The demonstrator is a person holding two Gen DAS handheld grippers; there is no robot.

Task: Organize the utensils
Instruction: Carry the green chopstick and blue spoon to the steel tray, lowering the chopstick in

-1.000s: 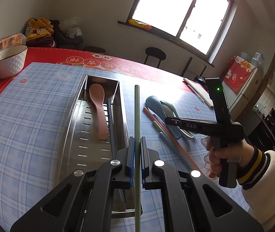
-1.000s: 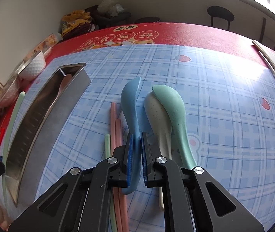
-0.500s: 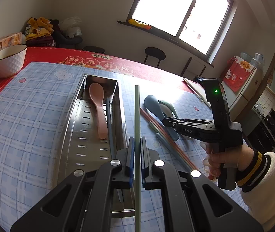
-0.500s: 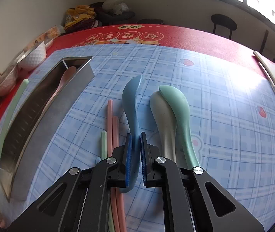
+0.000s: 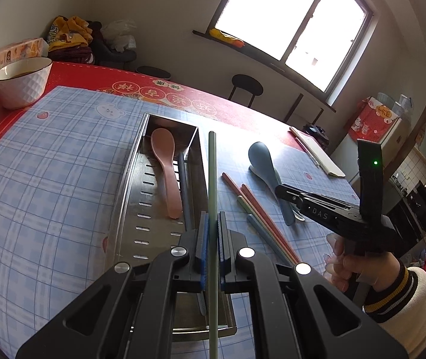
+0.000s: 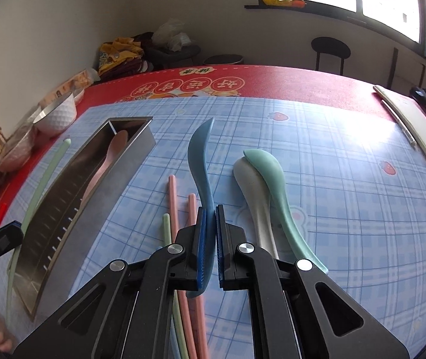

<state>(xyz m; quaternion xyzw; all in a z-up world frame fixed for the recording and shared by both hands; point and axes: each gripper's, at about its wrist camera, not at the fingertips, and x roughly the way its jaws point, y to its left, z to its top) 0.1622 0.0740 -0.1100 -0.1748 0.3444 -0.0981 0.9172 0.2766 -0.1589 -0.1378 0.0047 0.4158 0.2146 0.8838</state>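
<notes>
My left gripper (image 5: 211, 221) is shut on a pale green chopstick (image 5: 212, 173), held over the right wall of the steel utensil tray (image 5: 129, 179). A pink spoon (image 5: 165, 161) and a dark blue chopstick (image 5: 184, 185) lie in that tray. My right gripper (image 6: 211, 212) is shut on the handle of the blue spoon (image 6: 201, 161), whose bowl is tilted up off the mat. Beside it on the mat lie a white spoon (image 6: 252, 185) and a mint green spoon (image 6: 272, 176), overlapping. Pink chopsticks (image 6: 172, 197) and a green one (image 6: 166, 227) lie left of the blue spoon.
A white bowl (image 5: 21, 80) and packets stand at the table's far left on the red cloth. A flat white booklet (image 6: 413, 125) lies at the far right edge. The blue checked mat (image 6: 347, 194) covers the middle. A person's hand and striped cuff (image 5: 386, 281) hold the right gripper.
The right gripper has risen with the blue spoon in it, and the spoon's bowl has lifted off the mat, apart from the white and green spoons. The left gripper has stayed put.
</notes>
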